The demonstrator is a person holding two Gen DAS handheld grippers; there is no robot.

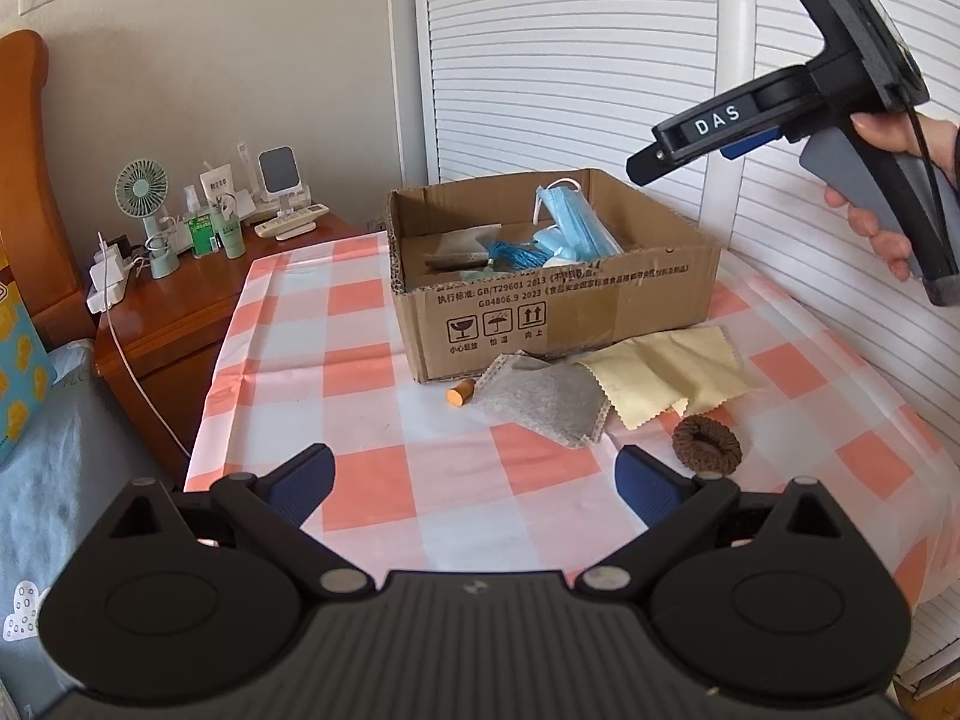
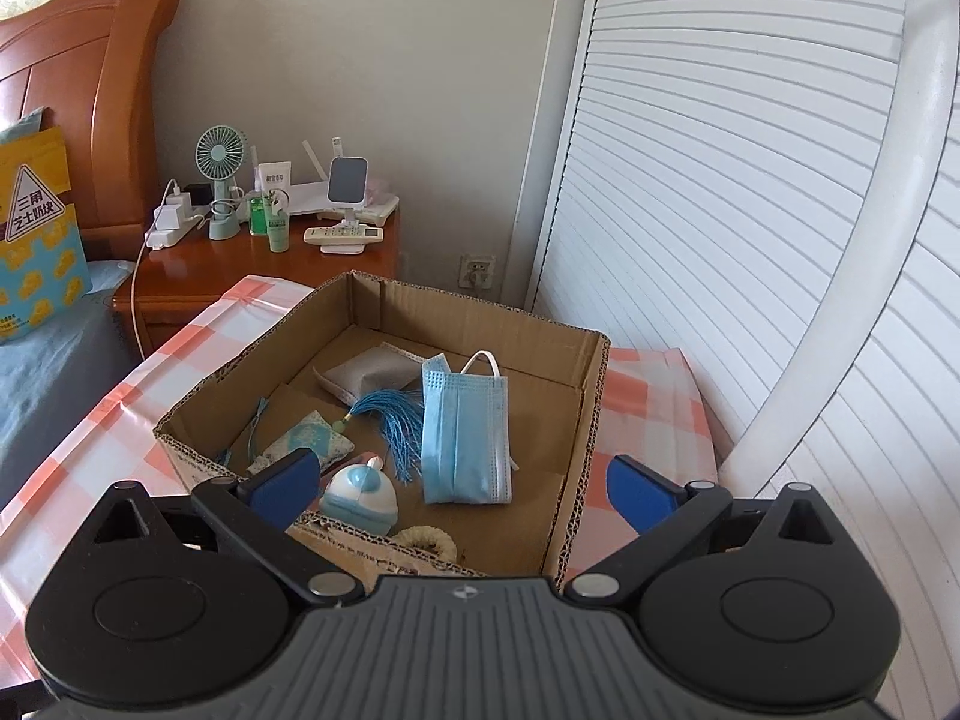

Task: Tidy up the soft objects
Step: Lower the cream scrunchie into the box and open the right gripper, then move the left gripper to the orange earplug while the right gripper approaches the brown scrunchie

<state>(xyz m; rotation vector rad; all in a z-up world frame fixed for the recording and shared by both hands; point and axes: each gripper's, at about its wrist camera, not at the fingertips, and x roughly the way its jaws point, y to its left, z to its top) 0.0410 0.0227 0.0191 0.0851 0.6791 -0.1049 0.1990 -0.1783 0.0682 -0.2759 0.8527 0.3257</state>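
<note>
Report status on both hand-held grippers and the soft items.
Left hand-held gripper and right hand-held gripper open, empty. Blue pleated face mask in brown cardboard box. Nothing blocking.

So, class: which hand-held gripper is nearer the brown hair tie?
Left. The left hand-held gripper sits just short of the brown hair tie; the right hand-held gripper hangs above the cardboard box.
</note>
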